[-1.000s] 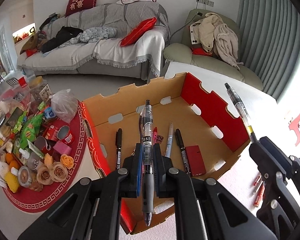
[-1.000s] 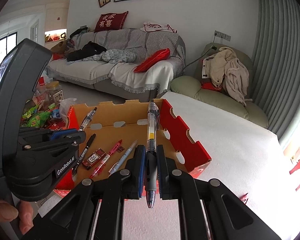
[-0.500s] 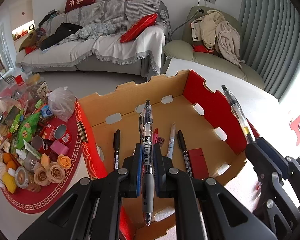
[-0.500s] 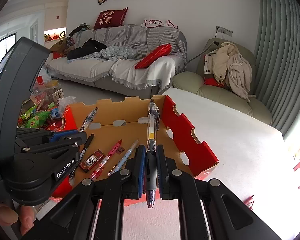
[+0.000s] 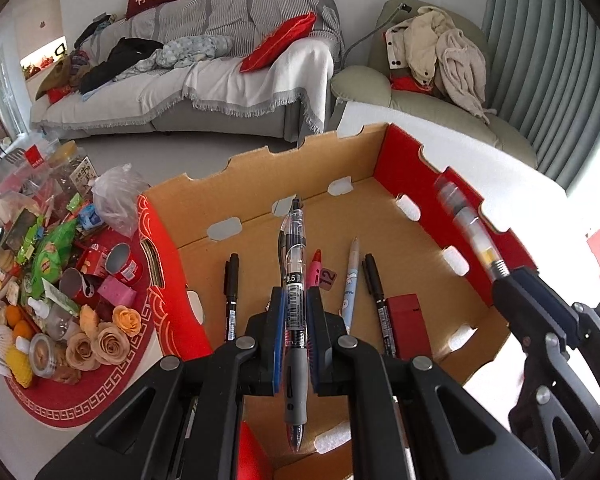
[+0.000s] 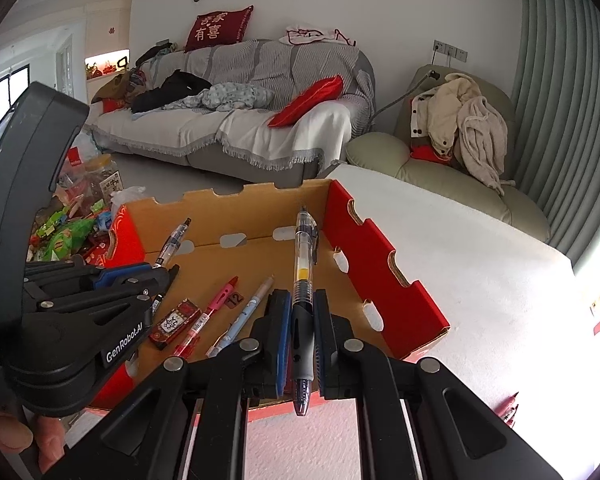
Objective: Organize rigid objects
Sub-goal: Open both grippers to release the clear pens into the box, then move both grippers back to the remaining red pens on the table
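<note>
Both grippers lower over cardboard box, left gripper and right gripper each clamped on a pen, right's blurred.

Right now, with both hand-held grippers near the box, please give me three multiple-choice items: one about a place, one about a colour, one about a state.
1. Where does the pink pen lie?
A. on the sofa
B. on the floor of the cardboard box
C. on the white table outside the box

2. What colour is the inner side wall of the box, next to the right hand-held gripper?
A. red
B. green
C. blue

3. What is the state of the left hand-held gripper?
A. wide open and empty
B. closed with nothing in it
C. closed on a clear gel pen

Answers:
1 B, the pink pen lies flat on the brown floor among the other pens.
2 A, the wall with the notched top edge is red.
3 C, both pads press the pen's barrel above its grey grip.
</note>
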A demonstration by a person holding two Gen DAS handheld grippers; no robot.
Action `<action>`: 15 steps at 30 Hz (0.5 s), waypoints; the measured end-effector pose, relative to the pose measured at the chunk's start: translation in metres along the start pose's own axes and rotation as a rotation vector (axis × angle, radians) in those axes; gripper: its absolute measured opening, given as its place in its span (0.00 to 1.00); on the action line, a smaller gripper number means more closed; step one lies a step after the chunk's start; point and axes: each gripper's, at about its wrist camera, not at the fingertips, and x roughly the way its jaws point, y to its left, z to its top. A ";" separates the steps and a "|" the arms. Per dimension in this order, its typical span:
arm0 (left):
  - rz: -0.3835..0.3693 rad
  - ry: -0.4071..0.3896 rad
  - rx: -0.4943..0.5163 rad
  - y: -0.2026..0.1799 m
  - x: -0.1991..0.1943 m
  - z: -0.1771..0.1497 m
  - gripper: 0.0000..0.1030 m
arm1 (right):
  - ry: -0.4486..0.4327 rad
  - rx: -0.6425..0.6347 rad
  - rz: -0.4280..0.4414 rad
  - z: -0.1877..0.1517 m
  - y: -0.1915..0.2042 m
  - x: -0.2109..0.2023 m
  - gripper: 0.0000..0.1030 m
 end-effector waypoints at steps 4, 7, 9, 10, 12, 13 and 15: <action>0.010 0.016 0.014 -0.003 0.005 -0.004 0.57 | 0.034 -0.001 0.011 0.001 0.000 0.010 0.12; 0.006 0.006 0.014 -0.003 0.002 -0.006 0.57 | 0.044 0.015 -0.006 -0.001 -0.004 0.012 0.12; 0.006 -0.001 0.014 -0.003 -0.002 -0.008 0.57 | 0.051 0.031 -0.003 -0.003 -0.008 0.012 0.12; 0.000 -0.004 0.011 -0.003 -0.004 -0.009 0.57 | 0.050 0.040 -0.005 -0.005 -0.010 0.010 0.12; -0.020 -0.010 0.011 -0.004 -0.010 -0.015 0.57 | 0.043 0.062 -0.014 -0.008 -0.015 0.006 0.12; -0.031 -0.010 0.019 -0.007 -0.014 -0.017 0.57 | 0.035 0.081 -0.018 -0.011 -0.019 0.001 0.12; -0.057 -0.019 0.040 -0.016 -0.023 -0.026 0.57 | 0.020 0.118 -0.016 -0.018 -0.027 -0.008 0.12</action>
